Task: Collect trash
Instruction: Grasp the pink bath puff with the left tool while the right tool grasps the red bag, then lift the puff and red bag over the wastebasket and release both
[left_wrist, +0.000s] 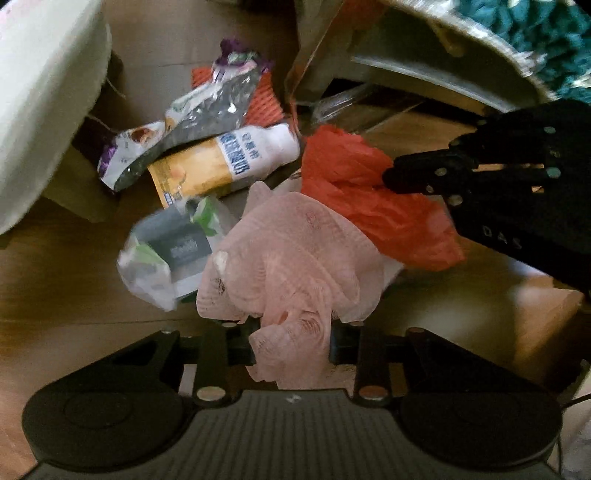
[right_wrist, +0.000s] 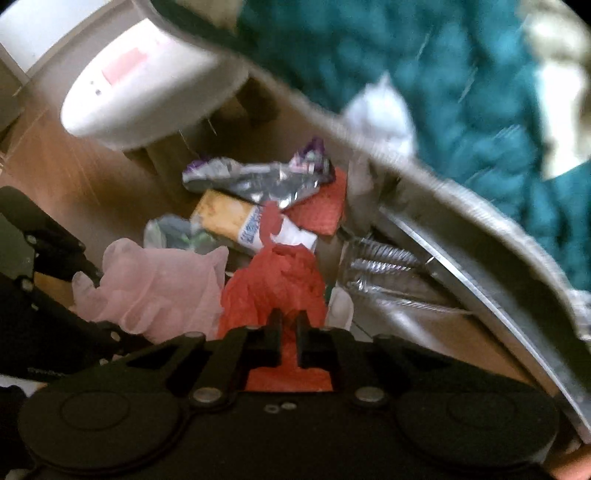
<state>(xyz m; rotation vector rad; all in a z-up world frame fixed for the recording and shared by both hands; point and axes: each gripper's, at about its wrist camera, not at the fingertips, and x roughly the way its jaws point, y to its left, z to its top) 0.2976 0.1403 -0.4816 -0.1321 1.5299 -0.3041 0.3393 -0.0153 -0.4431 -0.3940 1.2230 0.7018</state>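
My left gripper is shut on a bunch of pink mesh netting, which bulges out above the jaws. In the right wrist view my right gripper is shut on a crumpled red plastic bag, and the jaws stand nearly together. The left wrist view shows the same red bag beside the pink netting, with the right gripper pinching it from the right. Behind both lie a silver foil wrapper, a white bottle with a yellow label and a clear bag holding a grey card.
A white round container stands at the left. A curved metal-edged frame with a teal knitted blanket over it closes off the right. Orange netting and a clear ribbed plastic bottle lie at the back. The litter rests on brown cardboard.
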